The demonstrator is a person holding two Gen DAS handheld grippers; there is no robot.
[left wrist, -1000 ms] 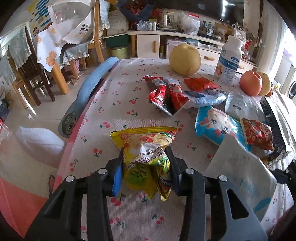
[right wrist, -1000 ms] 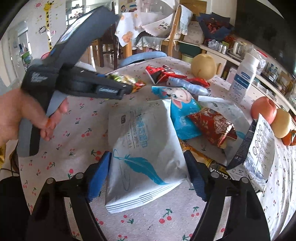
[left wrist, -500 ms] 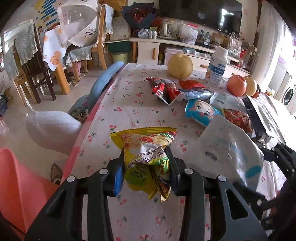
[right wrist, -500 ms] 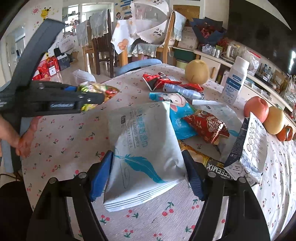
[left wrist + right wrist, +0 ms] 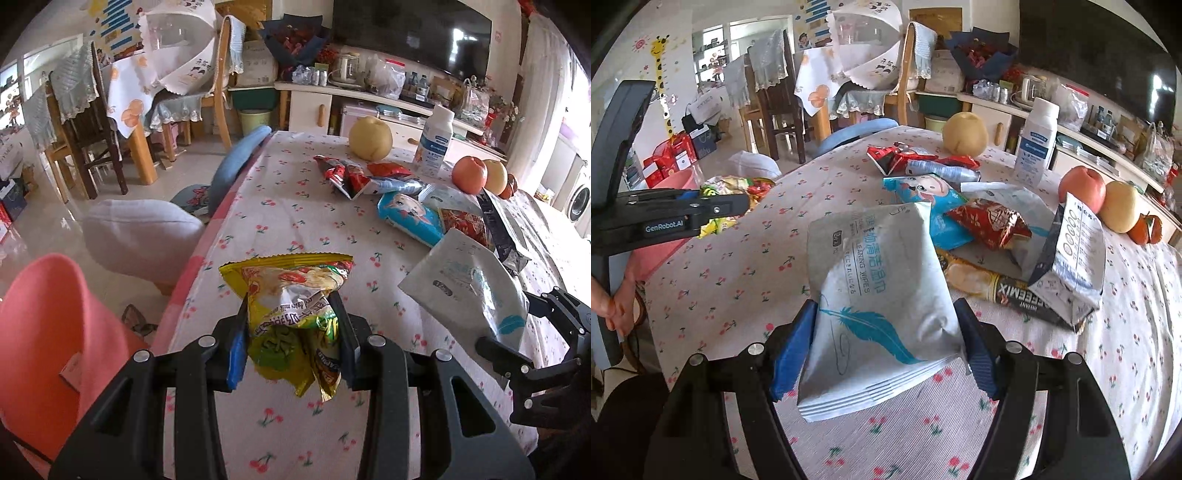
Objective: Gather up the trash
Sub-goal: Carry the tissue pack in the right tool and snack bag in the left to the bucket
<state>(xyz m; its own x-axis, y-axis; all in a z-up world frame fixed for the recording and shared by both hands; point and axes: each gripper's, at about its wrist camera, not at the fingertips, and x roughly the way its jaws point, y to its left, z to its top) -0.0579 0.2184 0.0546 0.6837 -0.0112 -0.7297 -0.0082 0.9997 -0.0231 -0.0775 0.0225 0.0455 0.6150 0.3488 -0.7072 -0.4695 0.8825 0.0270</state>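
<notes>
Cherry-print table (image 5: 280, 206) under snack wrappers (image 5: 408, 218)

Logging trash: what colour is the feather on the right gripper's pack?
Teal-blue, on the white wipes pack; right wrist view.

The words "GenRobot.AI" are printed in white on the side of the left claw (image 5: 718, 210). The white wipes pack (image 5: 882, 291) says "CLEANING WIPES" in blue letters; other writing on it is not in English. The long dark packet (image 5: 1008, 291) lying on the tabletop says "FEEMIX" and "MINT". Other writing is too small to read.
</notes>
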